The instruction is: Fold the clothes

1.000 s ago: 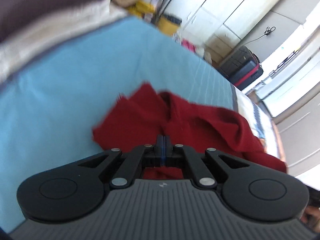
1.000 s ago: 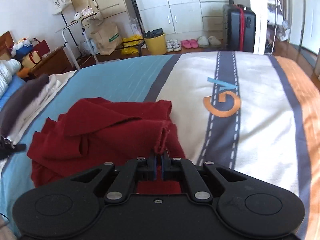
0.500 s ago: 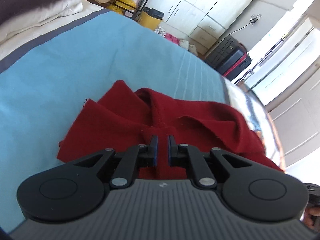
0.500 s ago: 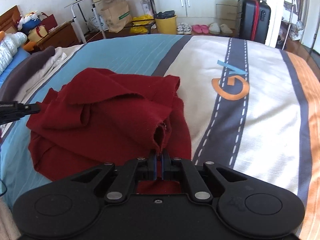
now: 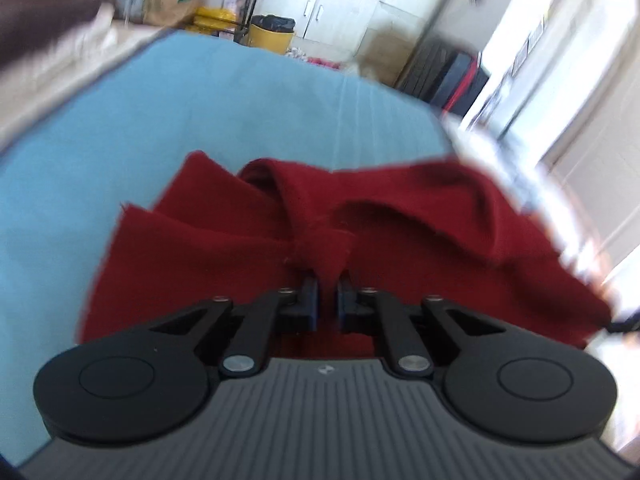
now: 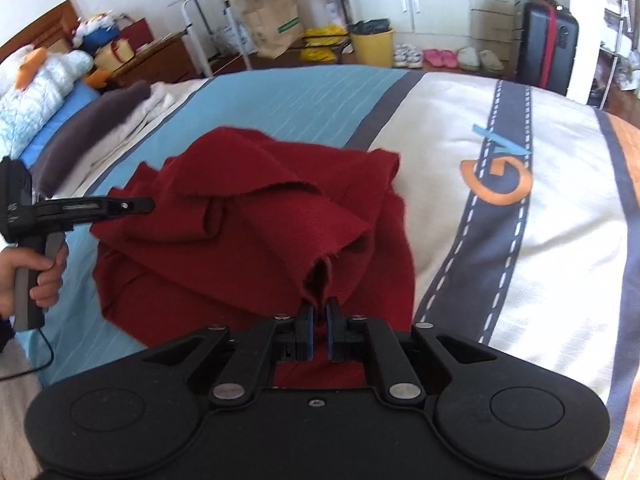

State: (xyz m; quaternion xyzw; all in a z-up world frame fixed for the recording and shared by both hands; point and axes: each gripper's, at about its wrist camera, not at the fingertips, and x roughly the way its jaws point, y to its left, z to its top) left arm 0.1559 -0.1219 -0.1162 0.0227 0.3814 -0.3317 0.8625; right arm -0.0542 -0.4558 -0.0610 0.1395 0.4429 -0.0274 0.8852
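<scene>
- Compared with a second ago, the left tool (image 5: 328, 294) has come lower and closer over the red garment (image 6: 256, 232), and its view has rolled more level, so the yellow bucket (image 5: 270, 34) now stands near the top middle.
- Its jaws were fully together a second ago, parted half a second ago, and have just been closing again; a bunched edge of the red cloth now sits between them and they stand narrow, pinching it.
- The right tool (image 6: 318, 330) has hardly changed place. Its jaws have just been opening a little, but they are narrow and a hanging fold of the garment is between the blue pads, so I judge that it holds the cloth.
- In the right wrist view the left tool is seen from the side with a hand (image 6: 38, 268) on its grip; it has advanced from the left border until its tip is at the left edge of the garment.
- The garment lies crumpled on the bed (image 6: 520, 280), mostly on the light blue stripe, partly on the white one.
- I think each tool takes one edge so that the cloth can be lifted and spread flat before folding; no fold is made yet.
</scene>
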